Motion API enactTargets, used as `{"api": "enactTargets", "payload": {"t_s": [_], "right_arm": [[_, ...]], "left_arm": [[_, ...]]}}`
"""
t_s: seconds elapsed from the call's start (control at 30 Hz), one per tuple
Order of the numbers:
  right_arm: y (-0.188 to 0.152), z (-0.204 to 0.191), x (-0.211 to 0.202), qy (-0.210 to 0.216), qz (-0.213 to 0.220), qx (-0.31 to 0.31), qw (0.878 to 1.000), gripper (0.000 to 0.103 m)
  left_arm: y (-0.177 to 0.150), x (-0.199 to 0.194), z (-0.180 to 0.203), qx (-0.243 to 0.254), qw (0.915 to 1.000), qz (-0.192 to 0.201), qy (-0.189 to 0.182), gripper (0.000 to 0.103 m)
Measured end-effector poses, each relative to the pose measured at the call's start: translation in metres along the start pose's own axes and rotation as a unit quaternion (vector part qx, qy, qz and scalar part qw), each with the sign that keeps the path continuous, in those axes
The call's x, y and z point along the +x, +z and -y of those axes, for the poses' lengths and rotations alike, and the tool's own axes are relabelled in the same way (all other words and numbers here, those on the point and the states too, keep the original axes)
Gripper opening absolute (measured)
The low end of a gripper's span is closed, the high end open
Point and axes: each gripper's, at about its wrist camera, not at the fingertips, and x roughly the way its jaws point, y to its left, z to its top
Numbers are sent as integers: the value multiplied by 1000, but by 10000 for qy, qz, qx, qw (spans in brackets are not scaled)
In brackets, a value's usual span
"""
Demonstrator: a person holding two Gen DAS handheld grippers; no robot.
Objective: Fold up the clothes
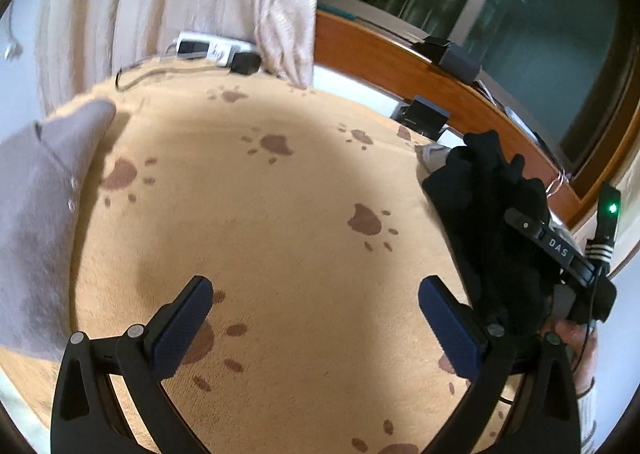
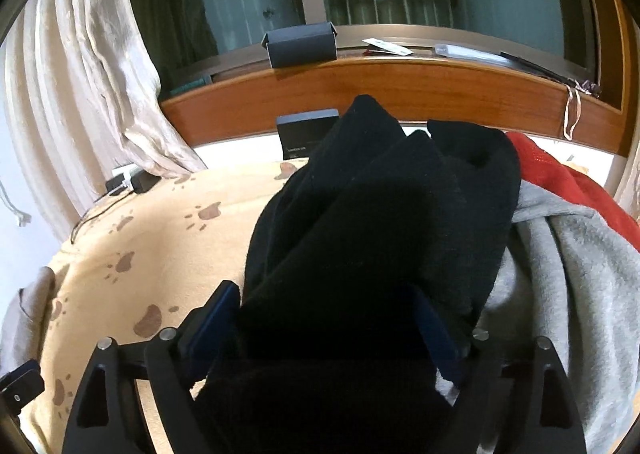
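Your blanket lies bare in the middle. A grey garment and a red one sit heaped and unfolded at its right. Your right gripper clamps the bunched black garment; your left gripper gapes wide, holding nothing.

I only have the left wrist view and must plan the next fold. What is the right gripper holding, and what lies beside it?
Observer: The right gripper has a black garment bunched between its jaws.
Operator: Anything else in that pile?
Observer: Yes, a grey garment lies right of the black one, with a red garment behind it.
Operator: Is the windowsill bare?
Observer: No, a dark box stands on the wooden sill, with papers further right.
Operator: And my left gripper?
Observer: The left gripper is open over the paw-print blanket, holding nothing.
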Motion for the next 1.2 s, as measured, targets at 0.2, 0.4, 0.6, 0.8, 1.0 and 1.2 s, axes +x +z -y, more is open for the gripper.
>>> {"api": "enactTargets", "payload": {"t_s": [0.2, 0.4, 0.6, 0.8, 1.0, 1.2], "right_arm": [[3, -6, 11, -194, -156, -112, 9996, 90], [3, -16, 21, -454, -221, -294, 9983, 102], [1, -25, 27, -663, -199, -475, 9965, 102], [-1, -32, 31, -838, -176, -649, 9942, 102], [-3, -33, 31, -813, -146, -696, 9942, 103], [-3, -28, 27, -626, -111, -653, 9958, 103]], "left_arm": [[10, -18, -19, -45, 9988, 358, 328, 103], [21, -48, -52, -154, 9782, 1098, 1754, 103], [20, -68, -68, -164, 9516, 1514, 2668, 103], [14, -74, -66, 159, 9249, 1741, 3377, 103], [-1, -58, -28, 1226, 8962, 1730, 3898, 103], [-24, -32, 42, 2662, 8837, 1577, 3512, 103]]}}
